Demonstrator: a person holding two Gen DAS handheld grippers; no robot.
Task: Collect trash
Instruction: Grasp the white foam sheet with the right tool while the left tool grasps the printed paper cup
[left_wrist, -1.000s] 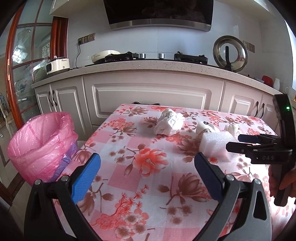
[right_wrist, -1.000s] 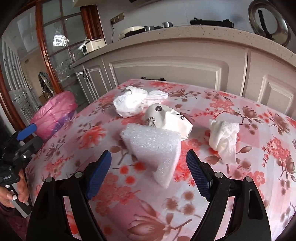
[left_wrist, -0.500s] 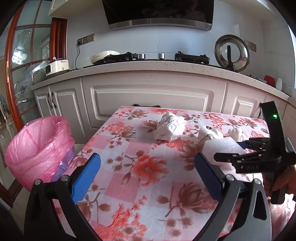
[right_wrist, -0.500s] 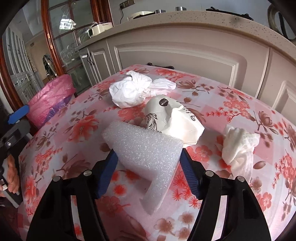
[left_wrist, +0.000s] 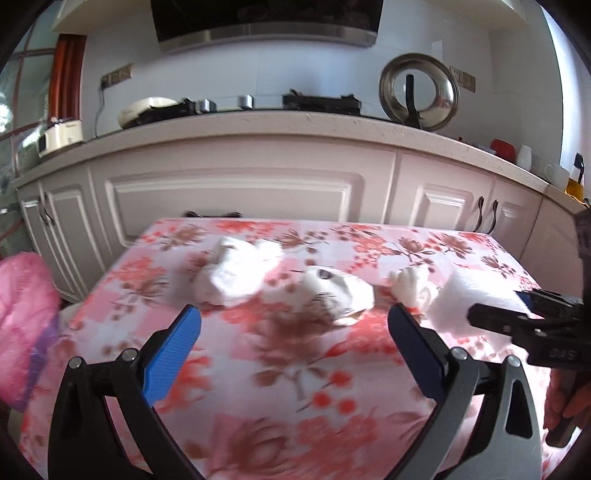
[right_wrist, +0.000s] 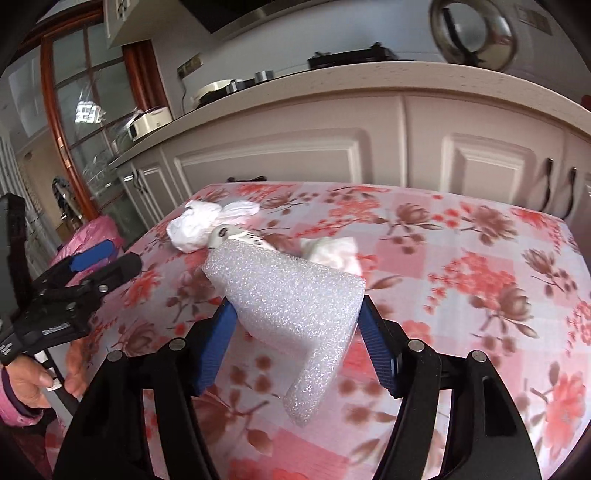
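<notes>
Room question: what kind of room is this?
Most likely a home kitchen. A gas stove sits on the long counter under a range hood, with cupboards below, and a pot lid leans against the wall.

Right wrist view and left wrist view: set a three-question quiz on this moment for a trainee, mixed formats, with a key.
1. True or false: the right gripper is shut on the white foam piece.
2. Multiple choice: the left gripper holds A) a crumpled tissue, B) the foam, C) nothing.
3. Fill in: the pink bin bag stands off the table's ____ edge, as the left wrist view shows it.

Key
1. True: both blue pads press its sides.
2. C: its jaws stand wide apart over the floral tablecloth.
3. Left.
</notes>
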